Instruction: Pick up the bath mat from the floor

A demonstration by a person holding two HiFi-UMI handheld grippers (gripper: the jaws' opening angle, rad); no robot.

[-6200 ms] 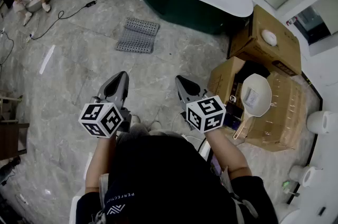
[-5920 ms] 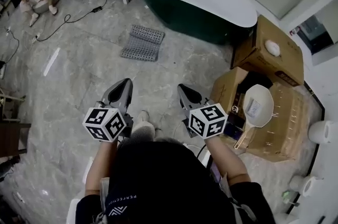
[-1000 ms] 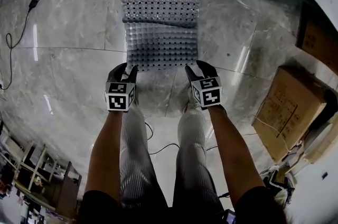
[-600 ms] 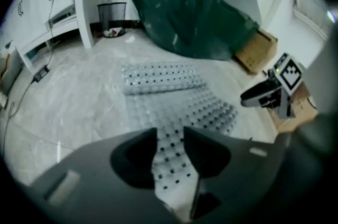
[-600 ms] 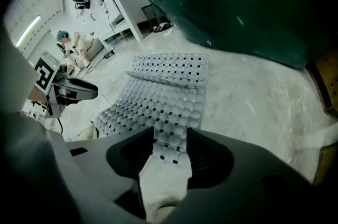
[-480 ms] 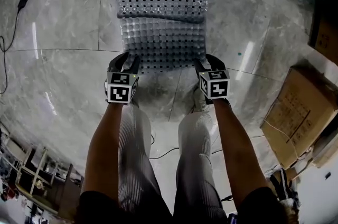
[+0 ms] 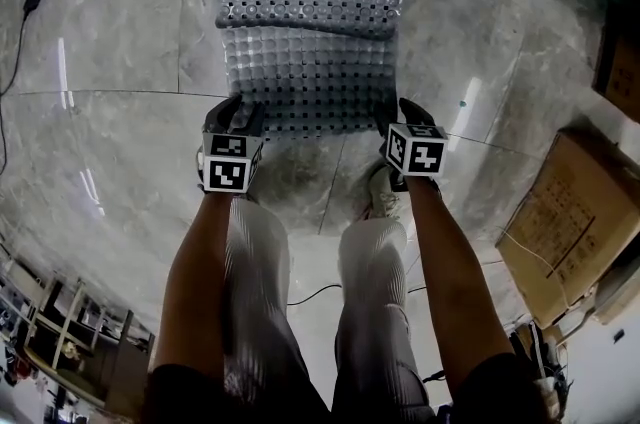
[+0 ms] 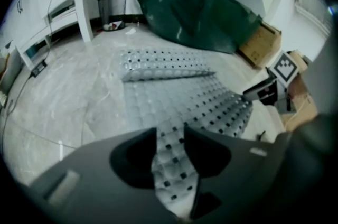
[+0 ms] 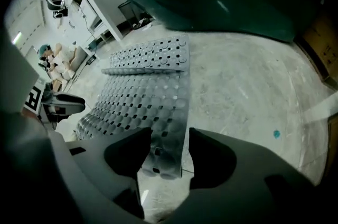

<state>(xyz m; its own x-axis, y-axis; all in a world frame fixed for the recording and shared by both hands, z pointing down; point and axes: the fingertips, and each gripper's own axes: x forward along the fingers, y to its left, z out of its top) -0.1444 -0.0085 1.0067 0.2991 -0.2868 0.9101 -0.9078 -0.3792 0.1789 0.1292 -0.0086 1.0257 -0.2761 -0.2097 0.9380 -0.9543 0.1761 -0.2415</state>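
The left gripper (image 8: 170, 136) and right gripper (image 9: 170, 136), whose jaws have just been widening, each straddle, unclenched, a near corner of the bath mat (image 7: 305, 52) on the floor (image 7: 120, 142); far ahead of the left, a mesh bin (image 8: 112, 6) holds litter.

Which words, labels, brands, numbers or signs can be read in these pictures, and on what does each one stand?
No text can be read in any view.
Bath mat: holes and bumps, no print.
Cubes on the left gripper and right gripper: black-and-white square markers only, no letters.
The right jaws have just been opening; the mat's corner shows in the gap, not gripped.
Cardboard box: too dark to show any print.
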